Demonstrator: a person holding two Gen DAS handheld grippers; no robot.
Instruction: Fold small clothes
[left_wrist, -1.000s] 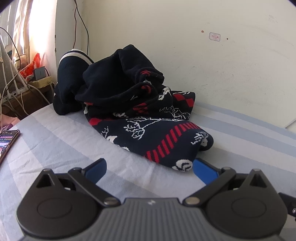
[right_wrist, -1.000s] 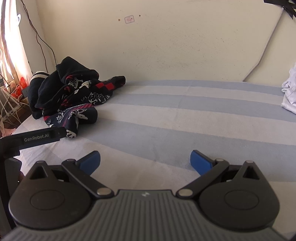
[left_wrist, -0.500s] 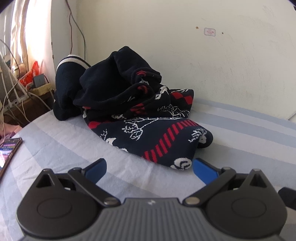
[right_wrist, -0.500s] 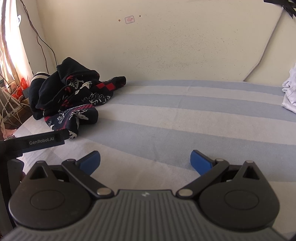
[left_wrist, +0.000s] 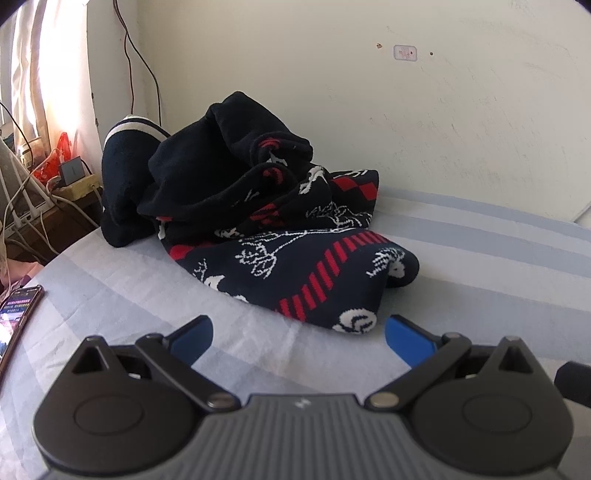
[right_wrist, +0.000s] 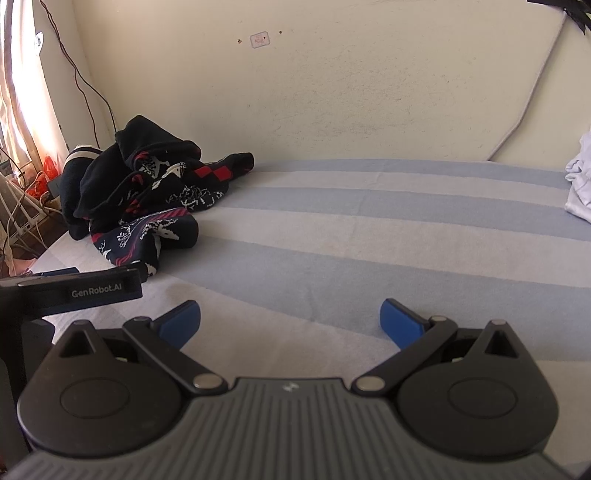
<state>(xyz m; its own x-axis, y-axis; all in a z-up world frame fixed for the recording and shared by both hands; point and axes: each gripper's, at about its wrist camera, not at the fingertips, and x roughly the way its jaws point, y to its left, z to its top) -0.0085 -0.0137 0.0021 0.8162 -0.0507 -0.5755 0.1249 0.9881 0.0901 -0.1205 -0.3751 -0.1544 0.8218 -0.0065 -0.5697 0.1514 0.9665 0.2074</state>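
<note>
A crumpled dark navy knit garment with red and white patterns (left_wrist: 280, 236) lies heaped on the striped bed sheet (left_wrist: 480, 258) by the far wall. My left gripper (left_wrist: 299, 334) hovers open just short of its near hem, nothing between the blue fingertips. In the right wrist view the same garment (right_wrist: 147, 206) sits far left. My right gripper (right_wrist: 290, 319) is open over bare sheet (right_wrist: 369, 258), well right of the heap. The left gripper's body (right_wrist: 74, 291) shows at that view's left edge.
A phone (left_wrist: 16, 317) lies at the sheet's left edge. Cables, a charger and a red bag (left_wrist: 51, 173) crowd the window corner beyond the bed. White cloth (right_wrist: 580, 181) sits at the far right. The wall (right_wrist: 332, 92) runs behind the bed.
The left gripper has crept slightly nearer the garment's hem and shifted right. The right gripper has hardly moved. Both stay open.
</note>
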